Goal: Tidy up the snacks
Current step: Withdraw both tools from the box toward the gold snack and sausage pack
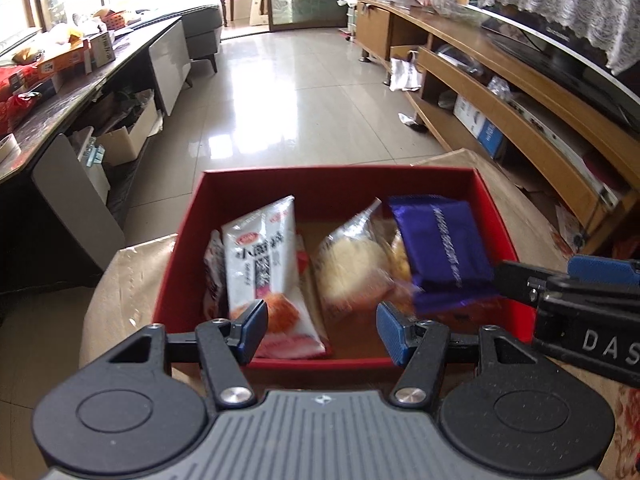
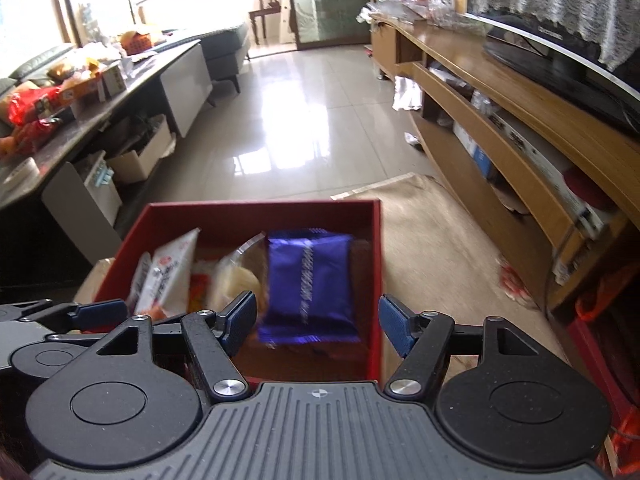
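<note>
A red box (image 1: 508, 240) sits on a cloth-covered surface just ahead of both grippers; it also shows in the right wrist view (image 2: 376, 248). Inside lie a white snack pack (image 1: 260, 272), a clear pack of pale cakes (image 1: 352, 268) and a purple packet (image 1: 440, 248). The purple packet (image 2: 308, 280) looks blurred, over the box's right side, free of both grippers. My left gripper (image 1: 322, 330) is open and empty at the box's near edge. My right gripper (image 2: 318, 324) is open and empty over the box's near right corner.
A wooden TV cabinet (image 1: 520, 92) runs along the right. A dark counter (image 1: 60, 104) with boxes and red bags runs along the left. Shiny tiled floor (image 1: 300, 92) lies beyond the box. The beige cloth (image 2: 440, 260) extends right of the box.
</note>
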Demonstrator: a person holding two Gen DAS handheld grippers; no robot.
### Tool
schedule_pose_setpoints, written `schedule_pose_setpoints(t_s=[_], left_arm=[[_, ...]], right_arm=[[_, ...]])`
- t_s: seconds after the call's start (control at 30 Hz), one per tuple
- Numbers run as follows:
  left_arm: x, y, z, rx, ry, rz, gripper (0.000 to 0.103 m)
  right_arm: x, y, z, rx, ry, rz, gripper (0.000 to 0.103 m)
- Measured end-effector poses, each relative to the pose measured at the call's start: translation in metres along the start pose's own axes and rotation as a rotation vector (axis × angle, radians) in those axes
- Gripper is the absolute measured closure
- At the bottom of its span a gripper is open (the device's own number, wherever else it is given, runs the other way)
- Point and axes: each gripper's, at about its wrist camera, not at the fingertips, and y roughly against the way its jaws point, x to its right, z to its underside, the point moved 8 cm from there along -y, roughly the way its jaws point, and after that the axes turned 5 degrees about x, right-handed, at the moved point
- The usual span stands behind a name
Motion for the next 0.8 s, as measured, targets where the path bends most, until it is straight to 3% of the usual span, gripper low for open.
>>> schedule_pose_setpoints(t_s=[0.47,0.8], left_arm=[[0.029,0.014,0.035,-0.032,-0.036,0.037,0.047],[0.044,0.009,0.061,-0.090,-0.045,0.042,0.047]], right_arm=[[0.025,0.023,0.039,-0.043,0.005,0.065,0.028],[0.038,0.020,0.064,-0.123,0.002,0.105,0.028]])
